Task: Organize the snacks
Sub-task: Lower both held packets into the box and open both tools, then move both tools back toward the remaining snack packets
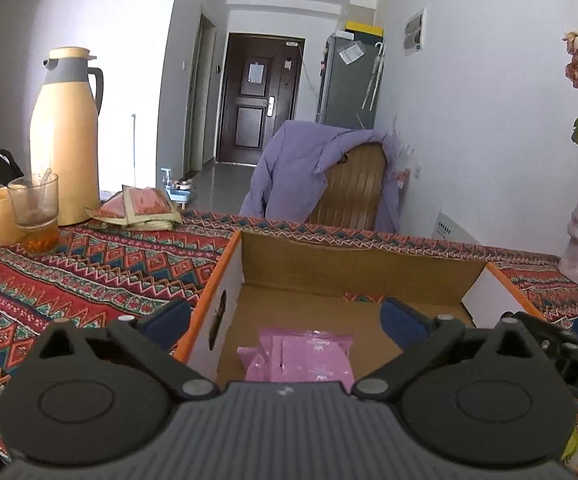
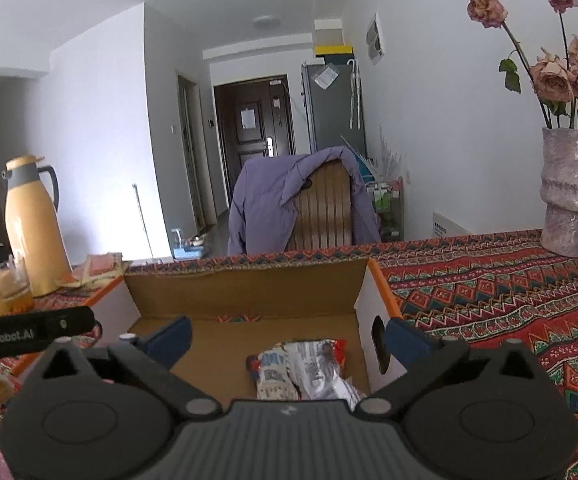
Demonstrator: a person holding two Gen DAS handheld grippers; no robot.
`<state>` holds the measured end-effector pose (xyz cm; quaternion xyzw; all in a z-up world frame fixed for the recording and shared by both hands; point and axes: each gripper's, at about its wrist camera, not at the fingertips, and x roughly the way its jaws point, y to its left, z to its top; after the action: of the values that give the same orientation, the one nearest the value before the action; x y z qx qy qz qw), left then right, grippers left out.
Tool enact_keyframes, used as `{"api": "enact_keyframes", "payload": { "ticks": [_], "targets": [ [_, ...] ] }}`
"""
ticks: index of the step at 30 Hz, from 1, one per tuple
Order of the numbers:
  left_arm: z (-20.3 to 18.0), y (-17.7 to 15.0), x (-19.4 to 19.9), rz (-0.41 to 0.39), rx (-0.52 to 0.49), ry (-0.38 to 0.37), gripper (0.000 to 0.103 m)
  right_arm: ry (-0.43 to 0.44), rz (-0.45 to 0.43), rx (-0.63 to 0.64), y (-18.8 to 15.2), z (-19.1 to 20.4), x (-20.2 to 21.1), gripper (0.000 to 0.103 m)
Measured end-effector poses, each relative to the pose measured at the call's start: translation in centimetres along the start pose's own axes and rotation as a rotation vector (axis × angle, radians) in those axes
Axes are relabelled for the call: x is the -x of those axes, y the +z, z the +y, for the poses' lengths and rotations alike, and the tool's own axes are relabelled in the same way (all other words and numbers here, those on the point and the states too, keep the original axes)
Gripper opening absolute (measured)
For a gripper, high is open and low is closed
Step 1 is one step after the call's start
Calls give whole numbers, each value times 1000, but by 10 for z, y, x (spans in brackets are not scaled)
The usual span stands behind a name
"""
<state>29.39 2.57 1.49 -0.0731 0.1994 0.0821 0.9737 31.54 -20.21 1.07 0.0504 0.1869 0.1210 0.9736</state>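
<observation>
An open cardboard box with orange edges and white side flaps sits on the patterned tablecloth. A pink snack packet lies on the box floor at its left end, below my left gripper, whose blue pads stand wide apart and touch nothing. In the right wrist view a silver, red and blue snack packet lies on the floor of the same box at its right end. My right gripper is open above it, one pad inside the box and one outside the right wall.
A yellow thermos jug, a glass of tea and a flat pile of packets stand at the far left. A vase of dried roses stands far right. A chair with a purple jacket is behind the table.
</observation>
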Motion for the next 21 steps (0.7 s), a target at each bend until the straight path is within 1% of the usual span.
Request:
{"api": "enact_keyframes", "payload": {
  "ticks": [4, 7, 9, 12, 16, 21],
  "targets": [
    [-1, 3, 4, -6, 5, -2, 103, -1, -22, -1, 4, -1, 8, 103],
    [1, 11, 11, 11, 26, -8, 103, -13, -44, 2, 12, -3, 16, 103],
    [2, 17, 22, 7, 46, -28, 103, -13, -57, -5, 18, -4, 24, 103],
    [1, 29, 43, -24, 63, -51, 103, -17, -51, 4, 29, -5, 35, 103],
    [-5, 38, 68, -65, 56, -74, 103, -15, -68, 13, 37, -2, 50, 103],
    [-2, 42, 89, -94, 51, -77, 103, -12, -99, 24, 43, 1, 71, 103]
  ]
}}
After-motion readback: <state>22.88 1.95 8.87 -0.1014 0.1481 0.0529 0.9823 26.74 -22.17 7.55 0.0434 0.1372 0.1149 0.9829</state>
